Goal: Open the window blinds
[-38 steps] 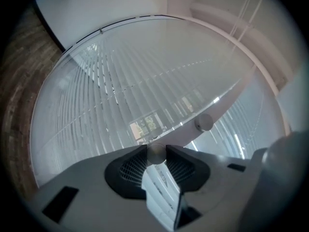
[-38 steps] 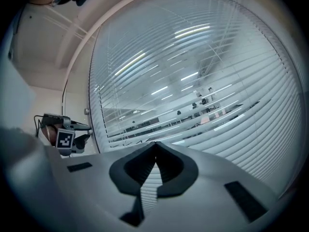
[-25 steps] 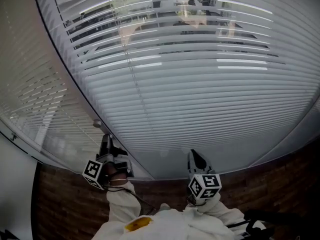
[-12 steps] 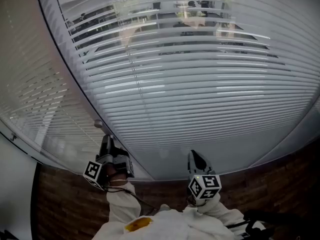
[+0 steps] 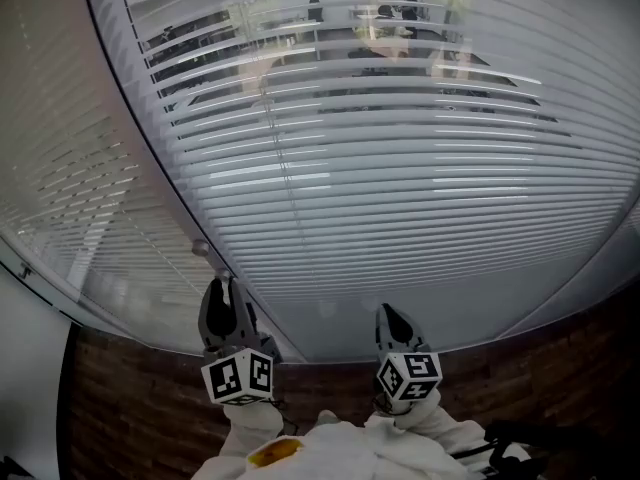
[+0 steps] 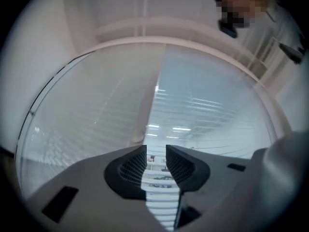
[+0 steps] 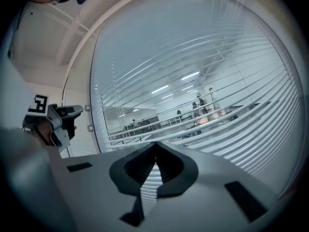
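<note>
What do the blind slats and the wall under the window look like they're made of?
Blind slats: thin, smooth and pale grey-white with a slight sheen. They are probably painted aluminium or plastic, since several catch bright streaks of light.
Wall below the window: reddish-brown and matt, with a rough look and faint joint lines, so it seems to be brick or a brick-pattern facing.

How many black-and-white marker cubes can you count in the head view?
2. One black-and-white marker cube rides the left tool, lower left; the other rides the right tool, lower centre. None appears hidden.
</note>
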A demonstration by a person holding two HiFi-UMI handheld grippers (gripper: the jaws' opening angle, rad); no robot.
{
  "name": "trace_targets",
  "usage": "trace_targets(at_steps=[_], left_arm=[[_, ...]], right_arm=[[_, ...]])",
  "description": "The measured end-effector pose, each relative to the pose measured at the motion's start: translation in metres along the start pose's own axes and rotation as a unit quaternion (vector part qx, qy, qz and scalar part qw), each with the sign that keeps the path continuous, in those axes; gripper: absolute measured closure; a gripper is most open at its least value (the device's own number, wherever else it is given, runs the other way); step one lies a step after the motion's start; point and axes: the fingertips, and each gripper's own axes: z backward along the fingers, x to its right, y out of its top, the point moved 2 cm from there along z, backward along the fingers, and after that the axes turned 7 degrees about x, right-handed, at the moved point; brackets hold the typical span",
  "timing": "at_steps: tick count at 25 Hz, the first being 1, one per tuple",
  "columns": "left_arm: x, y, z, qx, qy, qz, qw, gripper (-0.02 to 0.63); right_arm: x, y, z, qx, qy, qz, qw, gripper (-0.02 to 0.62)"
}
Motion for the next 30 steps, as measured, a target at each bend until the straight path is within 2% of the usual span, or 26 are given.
trace_targets(at_steps=[2,5,7,9,11,13,17,25,30], left_arm=[[0.029,0.006,-0.002,0.016,-0.039,-0.029,0.9987,0.482],[0.071,-0.019,0.008,-0.011,-0.1,-0.034,0.9944,0.482],[0.1,-0.062,0.029,-0.062,-0.145,-0.035,0.9869,0.486],[0.123,-0.112,0.059,-0.139,-0.176,-0.013,0.9744,0.607],[0.143,-0.143,0.087,-0.204,-0.199,0.021,0.9582,0.607],[0.157,-0.148,0.101,-0.221,-0.213,0.032,0.9512,0.606],[0.16,-0.142,0.096,-0.197,-0.218,0.03,0.9552,0.606],[0.149,-0.138,0.093,-0.209,-0.187,0.04,0.959,0.606],[0.143,-0.14,0.093,-0.207,-0.183,0.04,0.9603,0.607]], right_arm=[[-0.004,0.001,-0.002,0.002,0.003,0.003,1.0,0.583],[-0.008,0.0,-0.003,0.004,0.01,0.012,1.0,0.583],[-0.009,-0.001,-0.004,0.004,0.012,0.015,1.0,0.583],[-0.011,-0.003,-0.002,0.001,0.013,0.017,1.0,0.583],[-0.012,-0.004,0.001,-0.003,0.014,0.023,1.0,0.583],[-0.012,-0.005,0.005,-0.007,0.014,0.03,0.999,0.583],[-0.014,-0.007,0.009,-0.012,0.012,0.034,0.999,0.583],[-0.021,0.0,0.013,-0.008,0.018,0.087,0.996,0.584],[-0.023,-0.004,0.011,-0.007,0.018,0.087,0.996,0.584]])
